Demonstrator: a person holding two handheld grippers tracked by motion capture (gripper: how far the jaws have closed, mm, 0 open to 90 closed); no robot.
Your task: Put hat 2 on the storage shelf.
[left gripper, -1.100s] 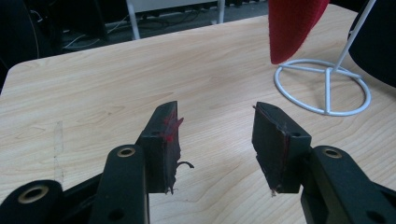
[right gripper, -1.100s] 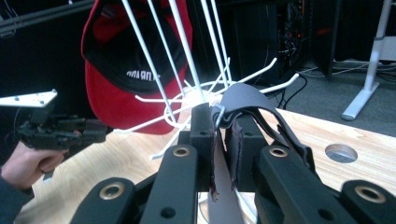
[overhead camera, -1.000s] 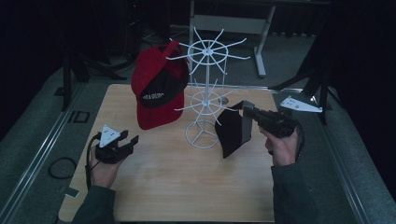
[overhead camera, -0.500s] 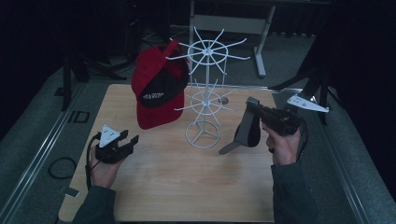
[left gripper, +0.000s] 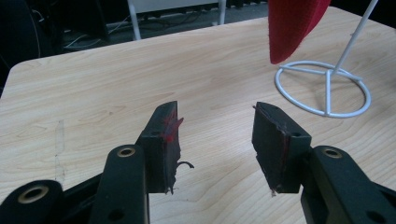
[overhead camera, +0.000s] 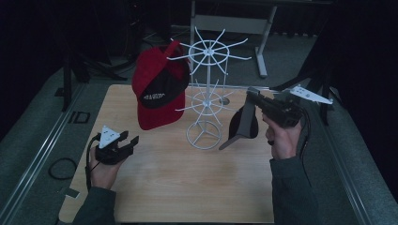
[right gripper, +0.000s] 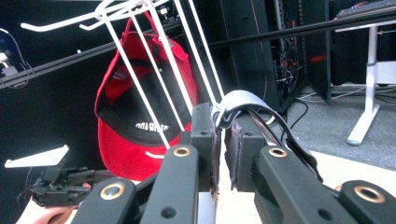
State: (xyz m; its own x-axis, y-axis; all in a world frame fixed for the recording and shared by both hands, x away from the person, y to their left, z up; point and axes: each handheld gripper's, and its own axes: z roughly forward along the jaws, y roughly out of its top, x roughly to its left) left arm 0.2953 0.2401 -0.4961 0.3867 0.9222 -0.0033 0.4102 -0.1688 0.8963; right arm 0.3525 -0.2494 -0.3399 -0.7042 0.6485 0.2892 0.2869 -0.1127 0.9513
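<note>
Black cap (overhead camera: 244, 124): right of centre in the high view, lifted off the table (overhead camera: 187, 187), dangling brim-down beside the white wire rack (overhead camera: 206, 93); pinched at its back strap, likely so the loop can be slipped over a prong
Right gripper (overhead camera: 251, 96): jaws clamped nearly together on the cap's grey strap (right gripper: 240, 100), seen centre of the right gripper view, aimed at the rack's arms
Left gripper (overhead camera: 126, 143): lower left of the high view, jaws well apart with nothing between them, resting low over the wood, probably waiting its turn
Red cap (overhead camera: 157, 93): hanging on the rack's left side, upper centre, apparently already placed
Hard to make out: which prong the strap is meant for; the black cap's crown is lost in shadow; the red cap's white lettering is unreadable; the rack top is cut off in the left gripper view
</note>
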